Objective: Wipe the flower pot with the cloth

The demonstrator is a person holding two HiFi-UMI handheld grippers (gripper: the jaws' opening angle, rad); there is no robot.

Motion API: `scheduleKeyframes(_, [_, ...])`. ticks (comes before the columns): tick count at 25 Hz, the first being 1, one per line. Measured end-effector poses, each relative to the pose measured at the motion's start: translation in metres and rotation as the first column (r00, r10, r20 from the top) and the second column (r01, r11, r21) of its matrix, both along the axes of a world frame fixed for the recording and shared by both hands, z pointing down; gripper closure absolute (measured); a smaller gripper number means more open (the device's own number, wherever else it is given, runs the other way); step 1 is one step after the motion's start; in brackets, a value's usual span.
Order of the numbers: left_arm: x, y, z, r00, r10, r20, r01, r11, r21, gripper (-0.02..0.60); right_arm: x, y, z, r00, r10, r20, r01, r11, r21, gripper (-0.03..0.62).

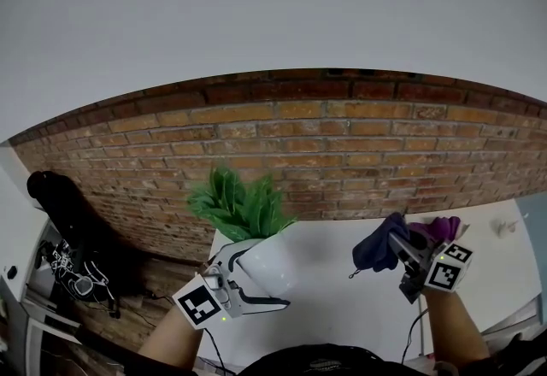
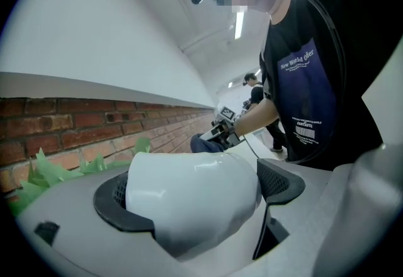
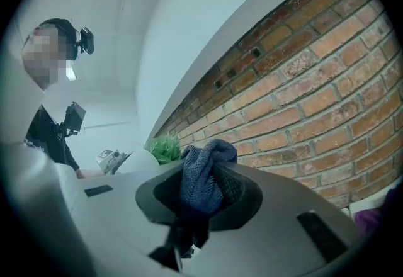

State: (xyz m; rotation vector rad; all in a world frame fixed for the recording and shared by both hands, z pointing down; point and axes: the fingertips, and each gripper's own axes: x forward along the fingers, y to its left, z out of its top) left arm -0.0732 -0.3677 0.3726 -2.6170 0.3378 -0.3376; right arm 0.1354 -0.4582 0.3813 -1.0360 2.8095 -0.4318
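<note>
Head view first: the left claw (image 1: pixel 256 276) sits low and a bit left of centre. It's spread wide around the white flower pot (image 1: pixel 275 256). The pot is tipped over, with its green leaves (image 1: pixel 238 208) pointing toward the upper left. It's over the left edge of the white counter (image 1: pixel 342 314), and I can't tell if it actually touches it. The right claw (image 1: pixel 395 239) is over at the lower right, well apart from the pot, pinched nearly closed on a dark blue cloth (image 1: pixel 376 250). There's something purple (image 1: pixel 440 229) just behind it. A brick wall (image 1: pixel 342 152) runs across the middle, and there's a black bag-looking thing (image 1: pixel 64 208) at the far left.

Left gripper view: the pot fills the middle, lying sideways between the two dark pads (image 2: pixel 113 197), which sit right up against its sides. A few leaves poke out at the left edge. The other claw with the cloth shows small just above the pot. A person in a dark apron (image 2: pixel 302 87) stands at the upper right.

Right gripper view: the jaws are almost together, with the knit cloth bunched up between them and sticking out on top. The pot and leaves are tiny at centre left, and the brick takes up the right side.
</note>
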Motion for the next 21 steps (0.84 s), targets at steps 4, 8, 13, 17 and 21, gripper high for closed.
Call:
scheduleKeyframes(4, [0.001, 0.0, 0.0, 1.0, 0.003, -0.002, -0.003, 1.0, -0.003, 0.054, -0.002, 0.001, -0.001, 1.0, -0.006, -0.016, 0.006, 1.0, 0.005, 0.537])
scheduleKeyframes(8, [0.004, 0.002, 0.001, 1.0, 0.009, 0.001, -0.009, 1.0, -0.005, 0.054, -0.003, 0.004, 0.0, 1.0, -0.011, -0.019, 0.011, 1.0, 0.003, 0.537])
scheduleKeyframes(13, [0.005, 0.003, 0.002, 1.0, 0.016, 0.001, -0.016, 1.0, -0.012, 0.054, -0.005, 0.006, 0.002, 0.999, -0.02, -0.026, 0.02, 1.0, -0.002, 0.537])
scheduleKeyframes(17, [0.008, 0.003, 0.005, 1.0, 0.018, 0.007, -0.018, 1.0, -0.015, 0.054, -0.006, 0.007, 0.004, 0.999, -0.028, -0.024, 0.028, 1.0, -0.002, 0.537])
scheduleKeyframes(21, [0.01, 0.003, 0.006, 1.0, 0.022, 0.006, -0.022, 1.0, -0.016, 0.054, -0.008, 0.006, 0.005, 0.999, -0.036, -0.025, 0.035, 0.999, -0.005, 0.537])
